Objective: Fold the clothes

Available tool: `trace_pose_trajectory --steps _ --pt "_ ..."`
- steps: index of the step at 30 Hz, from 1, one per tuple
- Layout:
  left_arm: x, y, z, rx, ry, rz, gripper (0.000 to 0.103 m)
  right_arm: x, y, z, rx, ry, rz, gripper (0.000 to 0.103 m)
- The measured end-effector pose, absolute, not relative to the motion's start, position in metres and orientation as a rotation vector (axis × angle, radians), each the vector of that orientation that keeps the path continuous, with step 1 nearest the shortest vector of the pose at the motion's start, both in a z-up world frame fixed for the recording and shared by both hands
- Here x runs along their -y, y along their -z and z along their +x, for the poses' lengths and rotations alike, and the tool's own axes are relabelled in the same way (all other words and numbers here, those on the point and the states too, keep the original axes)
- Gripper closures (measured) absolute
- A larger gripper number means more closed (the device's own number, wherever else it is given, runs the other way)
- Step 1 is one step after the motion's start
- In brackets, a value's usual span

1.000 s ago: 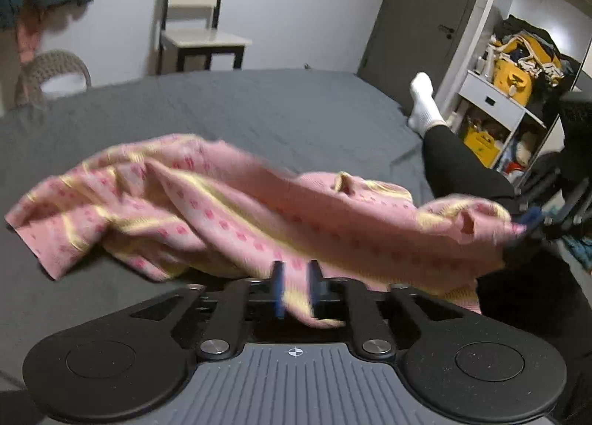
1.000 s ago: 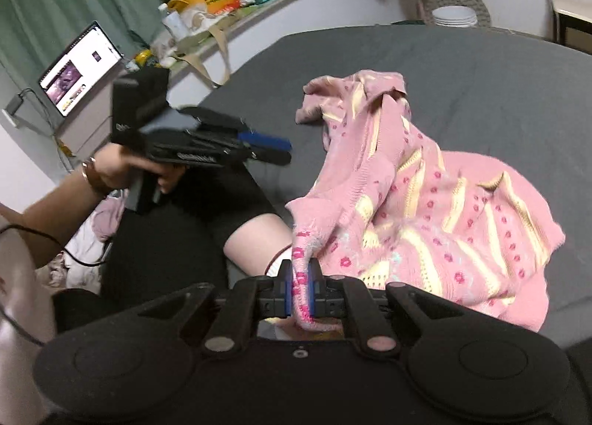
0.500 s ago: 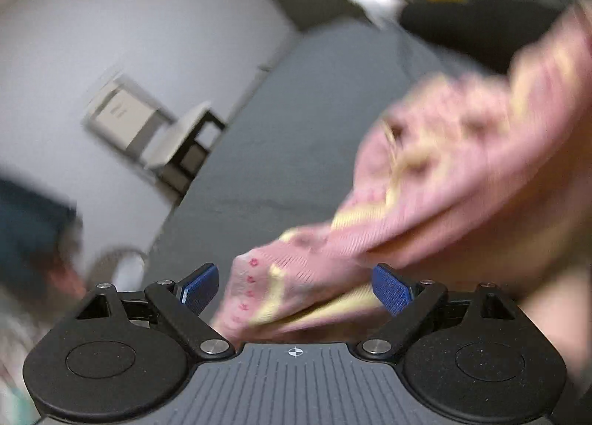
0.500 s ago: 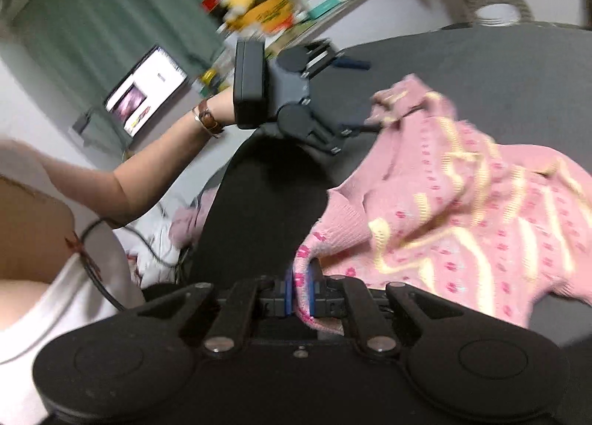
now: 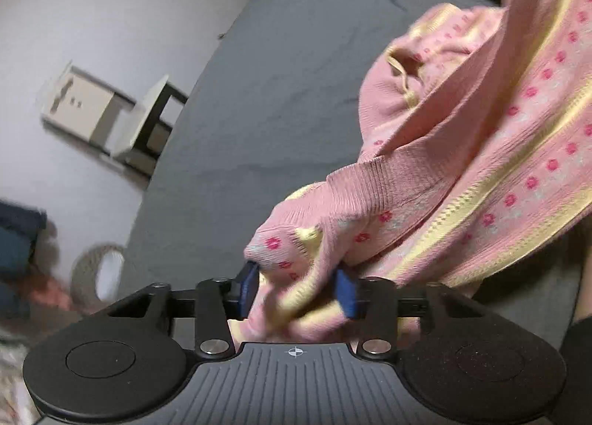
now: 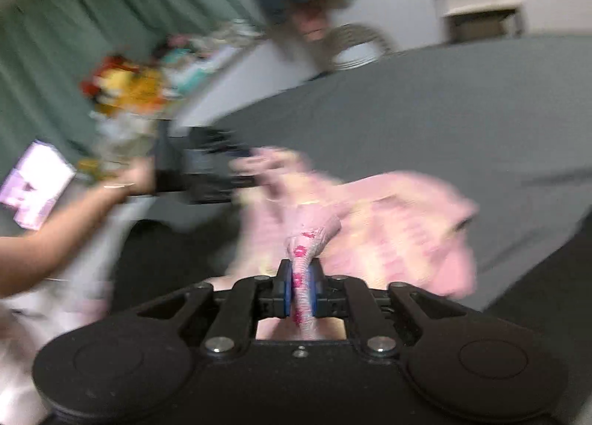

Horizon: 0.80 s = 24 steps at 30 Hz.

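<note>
In the left wrist view, a thick bunch of the pink sweater (image 5: 462, 173) is gripped by the left gripper (image 5: 298, 291), its blue pads (image 5: 247, 286) set partly apart around the fabric. The sweater is lifted up to the right above the grey bed (image 5: 266, 91); a chair (image 5: 111, 117) is seen beyond by the wall.

In the blurred right wrist view, a thin fold is pinched by the right gripper (image 6: 300, 290), its jaws nearly closed. Only here are the person's hand (image 6: 137, 177) holding the left gripper, a screen (image 6: 35, 184) and green curtains (image 6: 92, 36) shown.

A white chair (image 5: 111, 117) stands beside the grey bed (image 5: 266, 99).
</note>
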<state>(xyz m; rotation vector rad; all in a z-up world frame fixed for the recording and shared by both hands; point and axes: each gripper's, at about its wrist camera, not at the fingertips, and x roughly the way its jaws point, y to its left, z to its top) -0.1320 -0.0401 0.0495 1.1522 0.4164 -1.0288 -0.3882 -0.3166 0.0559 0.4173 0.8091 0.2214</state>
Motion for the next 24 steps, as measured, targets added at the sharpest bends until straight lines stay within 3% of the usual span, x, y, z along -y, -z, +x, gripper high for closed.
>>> trace_pose_trajectory --steps 3,5,7,9,11,14,16,18,20,24 --pt "0.033 -0.056 -0.143 -0.393 1.01 1.111 0.06 0.307 -0.061 -0.372 -0.77 -0.106 0.235 0.068" --pt "0.024 -0.055 -0.15 -0.376 0.994 1.091 0.06 0.297 -0.071 -0.357 -0.697 -0.098 0.187 0.043" --pt "0.015 -0.056 -0.157 -0.386 0.978 1.06 0.06 0.284 -0.078 -0.338 -0.633 -0.174 0.196 0.035" --pt "0.007 -0.057 -0.167 -0.369 0.954 1.042 0.06 0.266 -0.076 -0.303 -0.611 -0.274 0.248 0.035" --pt "0.001 -0.058 -0.176 -0.348 0.928 1.038 0.06 0.247 -0.062 -0.259 -0.655 -0.324 0.272 0.036" --pt "-0.007 -0.066 -0.186 -0.346 0.888 1.029 0.06 0.216 -0.036 -0.189 -0.758 -0.357 0.279 0.049" --pt "-0.016 -0.074 -0.193 -0.34 0.837 1.023 0.06 0.197 -0.016 -0.157 -0.819 -0.35 0.277 0.051" --pt "-0.026 -0.084 -0.198 -0.349 0.798 1.005 0.06 0.182 0.004 -0.133 -0.866 -0.338 0.271 0.063" --pt "-0.038 -0.092 -0.201 -0.36 0.787 0.986 0.06 0.176 0.013 -0.132 -0.863 -0.364 0.324 0.094" --pt "-0.059 -0.102 -0.202 -0.376 0.763 0.968 0.059 0.188 0.007 -0.16 -0.791 -0.452 0.509 0.095"
